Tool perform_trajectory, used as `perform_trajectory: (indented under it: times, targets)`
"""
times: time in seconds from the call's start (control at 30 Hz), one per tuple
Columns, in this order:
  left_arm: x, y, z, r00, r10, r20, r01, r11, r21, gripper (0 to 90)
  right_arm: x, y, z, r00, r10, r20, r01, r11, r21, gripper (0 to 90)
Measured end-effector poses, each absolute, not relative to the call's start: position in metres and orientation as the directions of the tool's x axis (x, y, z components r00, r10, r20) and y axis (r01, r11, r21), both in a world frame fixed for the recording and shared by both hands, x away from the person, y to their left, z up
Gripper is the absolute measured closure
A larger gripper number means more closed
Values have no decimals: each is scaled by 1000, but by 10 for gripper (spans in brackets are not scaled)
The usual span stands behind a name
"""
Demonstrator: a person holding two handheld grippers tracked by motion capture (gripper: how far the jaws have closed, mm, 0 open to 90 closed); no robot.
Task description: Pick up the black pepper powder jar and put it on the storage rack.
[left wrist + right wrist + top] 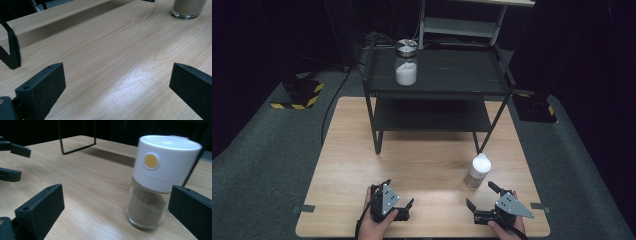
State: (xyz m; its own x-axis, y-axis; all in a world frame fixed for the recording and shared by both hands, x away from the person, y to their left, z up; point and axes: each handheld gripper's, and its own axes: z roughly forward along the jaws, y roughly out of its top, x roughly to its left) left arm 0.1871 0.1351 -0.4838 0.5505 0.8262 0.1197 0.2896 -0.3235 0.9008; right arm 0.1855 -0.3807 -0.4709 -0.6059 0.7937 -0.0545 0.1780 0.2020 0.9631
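Near the table's right front, the white-capped shaker (pixel 477 170) stands upright, just ahead and left of my right gripper (pixel 480 199), jaws spread wide and empty. My left gripper (pixel 399 196), also spread, sits well apart to the left. Bare wood table (pixel 427 160); black shelf rack (pixel 437 85) with a jar (pixel 406 62) farther back.

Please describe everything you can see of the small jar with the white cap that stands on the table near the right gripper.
The jar is a small clear glass cylinder with a tall white plastic cap that bears a round yellow dot on its side. It is filled nearly to the cap with a fine beige-brown powder. It stands upright, cap on, on the wooden table, in front of the black shelf's right front leg. The open right gripper is close to it, but nothing touches it except the table.
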Motion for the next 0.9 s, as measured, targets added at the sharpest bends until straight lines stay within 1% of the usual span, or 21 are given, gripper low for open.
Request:
perform_trajectory:
  times: [0.27,0.47,0.57,0.73,0.8,0.83,0.87,0.9]
  targets:
    - [187,134,-483,552,825,120,294,-328,898,7,193,-381,-470,-531,847,-28,217,167,962,3]
    - [189,134,-482,551,826,115,304,-327,895,7,202,-380,-470,-509,861,-23,221,156,963,9]
    - [188,135,-482,550,829,104,306,-316,898,7,209,-377,-468,-511,858,-56,218,192,957,11]
    - [190,135,-482,549,830,100,313,-315,896,7,219,-370,-469,-492,869,-54,231,190,954,14]
    - [189,135,-482,548,830,99,312,-313,897,7,222,-367,-471,-481,875,-45,236,179,955,26]
    - [190,135,-482,548,831,98,313,-313,897,7,226,-366,-474,-467,884,-27,241,156,958,88]
    - [190,134,-481,546,832,97,319,-313,895,7,226,-366,-474,-467,884,-27,241,156,958,88]
    - [191,134,-481,546,832,95,323,-314,893,7,228,-366,-477,-466,885,-13,239,140,961,112]
